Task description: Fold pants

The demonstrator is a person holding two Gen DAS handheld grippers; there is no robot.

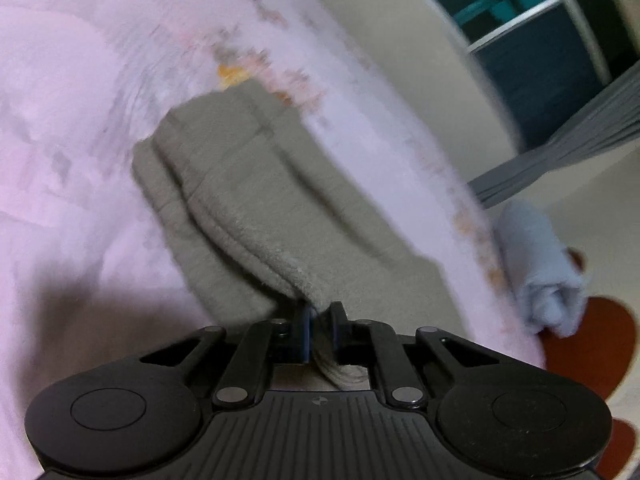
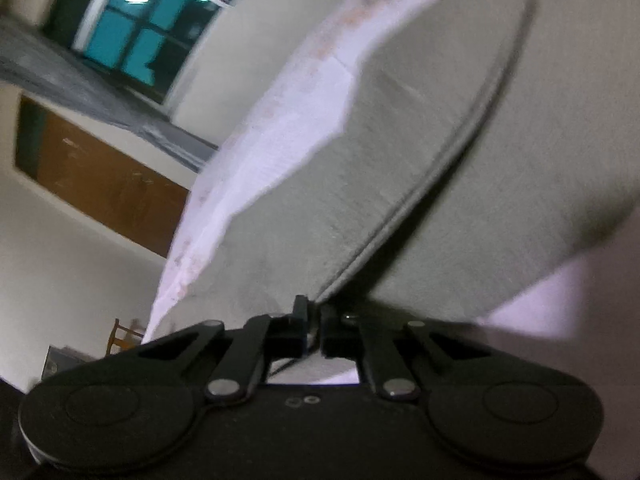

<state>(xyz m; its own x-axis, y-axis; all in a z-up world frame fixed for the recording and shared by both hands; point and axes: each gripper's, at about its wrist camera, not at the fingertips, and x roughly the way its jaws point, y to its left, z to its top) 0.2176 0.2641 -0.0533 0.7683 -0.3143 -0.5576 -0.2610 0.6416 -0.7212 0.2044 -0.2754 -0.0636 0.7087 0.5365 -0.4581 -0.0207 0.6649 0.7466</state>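
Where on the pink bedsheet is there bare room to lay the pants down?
Left wrist view: bare pink sheet spreads left of the grey pants, with a narrower strip between them and the bed's right edge. That edge is crowded by a rolled pale-blue cloth. The left gripper and right gripper are both shut on the pants.

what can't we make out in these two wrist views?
- Pants, left wrist: whole shape; motion blur, near end behind left gripper.
- Pants, right wrist: far end cut by top edge; right gripper hides the pinched edge.
- Sheet print: blurred.
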